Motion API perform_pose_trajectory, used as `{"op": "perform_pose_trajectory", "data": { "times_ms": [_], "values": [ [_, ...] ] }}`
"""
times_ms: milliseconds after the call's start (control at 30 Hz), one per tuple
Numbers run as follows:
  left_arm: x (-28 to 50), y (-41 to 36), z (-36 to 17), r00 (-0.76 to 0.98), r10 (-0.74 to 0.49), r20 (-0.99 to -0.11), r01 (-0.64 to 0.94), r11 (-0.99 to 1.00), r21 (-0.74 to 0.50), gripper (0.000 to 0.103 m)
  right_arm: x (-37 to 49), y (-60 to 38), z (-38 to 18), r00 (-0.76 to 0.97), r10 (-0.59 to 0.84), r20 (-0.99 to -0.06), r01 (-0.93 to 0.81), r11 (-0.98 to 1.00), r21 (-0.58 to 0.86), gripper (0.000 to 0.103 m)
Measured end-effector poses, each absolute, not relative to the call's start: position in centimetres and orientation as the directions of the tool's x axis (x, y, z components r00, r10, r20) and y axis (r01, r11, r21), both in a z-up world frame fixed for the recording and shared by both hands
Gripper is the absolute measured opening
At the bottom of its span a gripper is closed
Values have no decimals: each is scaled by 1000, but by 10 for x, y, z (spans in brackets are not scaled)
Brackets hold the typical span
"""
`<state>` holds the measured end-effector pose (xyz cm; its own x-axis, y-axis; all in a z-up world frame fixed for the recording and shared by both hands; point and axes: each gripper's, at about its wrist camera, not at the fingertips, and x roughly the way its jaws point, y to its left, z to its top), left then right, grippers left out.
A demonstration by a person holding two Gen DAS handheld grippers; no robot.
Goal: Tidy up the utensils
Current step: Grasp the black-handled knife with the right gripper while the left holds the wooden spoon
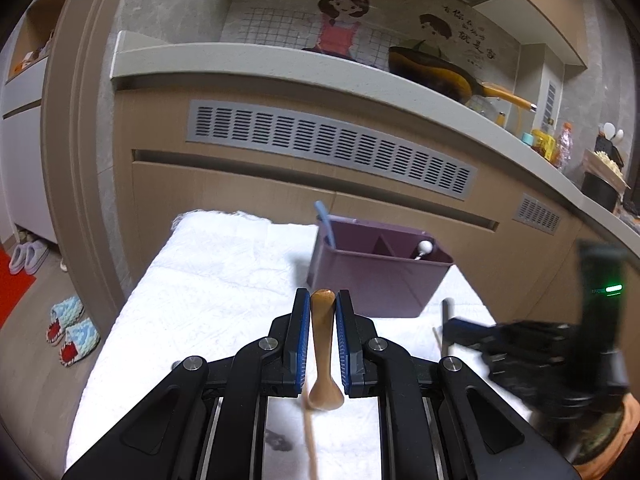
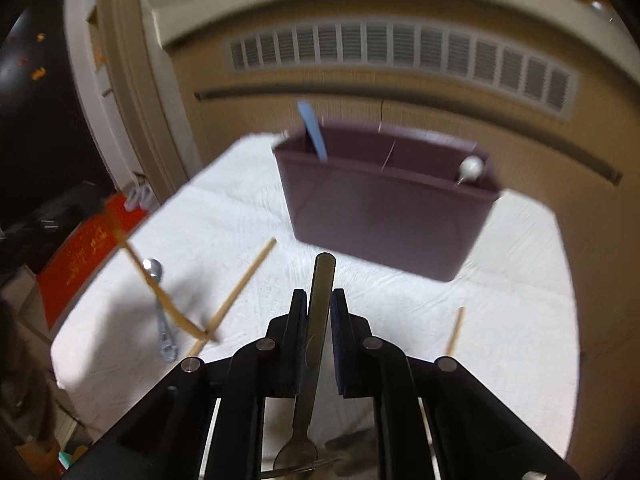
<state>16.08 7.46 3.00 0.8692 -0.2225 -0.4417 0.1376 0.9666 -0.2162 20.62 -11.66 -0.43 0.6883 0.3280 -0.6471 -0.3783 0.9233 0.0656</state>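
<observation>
- Left gripper [image 1: 323,300] is clamped on a wooden spoon [image 1: 322,344], handle tip pointing forward at the purple organizer [image 1: 376,276].
- Right gripper [image 2: 319,300] is closed tight on a metal fork [image 2: 316,320], tines hanging below.
- Organizer stands on the white cloth [image 1: 208,280], blue utensil [image 1: 326,226] inside.

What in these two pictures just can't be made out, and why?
- Left wrist view: the bowl of the wooden spoon in the left gripper is cut off low, behind the fingers.
- Right wrist view: the fork in the right gripper has its tines partly cut off at the bottom edge.
- Both views: the lower ends of the blue utensil and white-knobbed one are hidden by the purple caddy walls.
</observation>
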Motion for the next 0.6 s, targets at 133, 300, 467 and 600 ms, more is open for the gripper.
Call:
{"op": "perform_pose_trajectory", "data": {
  "times_ms": [133, 300, 467, 600],
  "values": [
    [161, 58, 44, 875, -243, -420, 174, 965, -195, 13, 182, -138, 34, 768, 348, -538, -367, 927, 76, 3],
    [164, 46, 57, 883, -246, -400, 195, 967, -166, 13, 181, -164, 68, 815, 351, -461, -347, 933, 99, 3],
    [171, 46, 48, 872, -244, -425, 188, 967, -170, 13, 208, -162, 41, 755, 338, -561, -337, 935, 110, 3],
    [176, 51, 37, 860, -247, -447, 180, 966, -186, 13, 243, -150, -10, 641, 307, -704, -311, 942, 127, 19]
  ]
}}
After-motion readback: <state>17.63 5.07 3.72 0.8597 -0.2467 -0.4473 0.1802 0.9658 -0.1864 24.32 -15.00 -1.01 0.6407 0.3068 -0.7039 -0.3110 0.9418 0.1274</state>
